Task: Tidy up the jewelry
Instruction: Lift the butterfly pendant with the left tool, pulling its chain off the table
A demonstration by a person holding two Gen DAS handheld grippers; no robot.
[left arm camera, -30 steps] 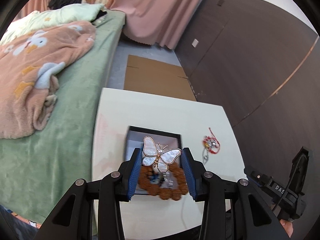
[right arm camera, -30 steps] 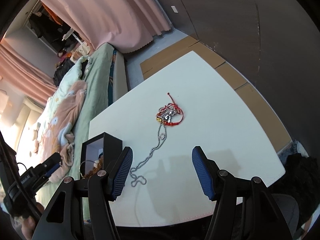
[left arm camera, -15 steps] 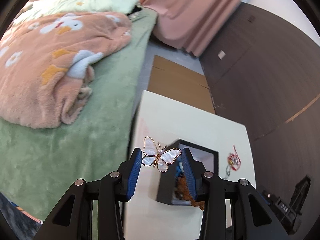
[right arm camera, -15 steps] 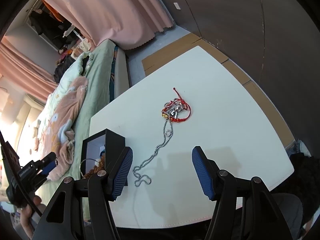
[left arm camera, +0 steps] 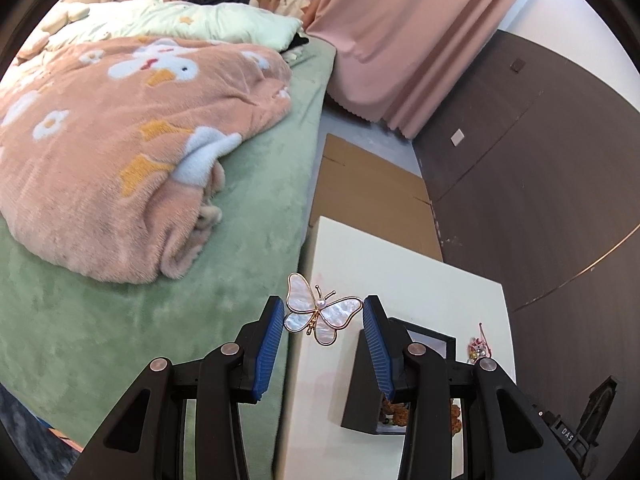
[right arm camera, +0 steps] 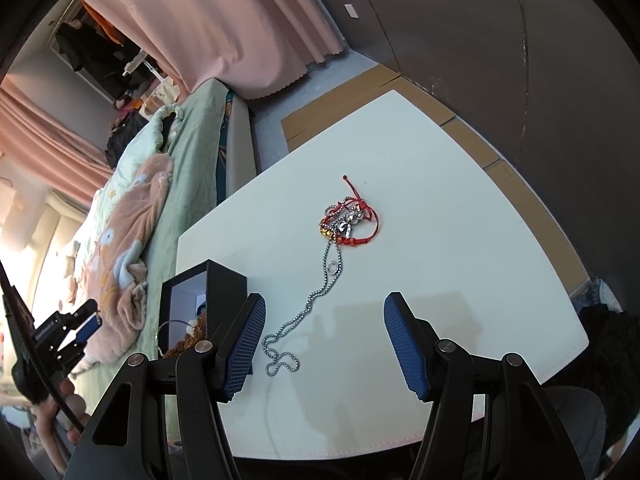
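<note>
The left gripper (left arm camera: 323, 312) pinched a butterfly brooch (left arm camera: 318, 310) by its wingtips at lower centre, wings spanning left to right, antennae pointing up. The right gripper (right arm camera: 324, 340) hung open above the white table (right arm camera: 460, 240); a silver chain (right arm camera: 312, 304) trailed from the red bracelet (right arm camera: 352, 224) toward the black box (right arm camera: 216, 292).

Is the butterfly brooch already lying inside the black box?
No, the butterfly brooch is held between the pads of the left claw, up in the air beside the black box, not in it.
</note>
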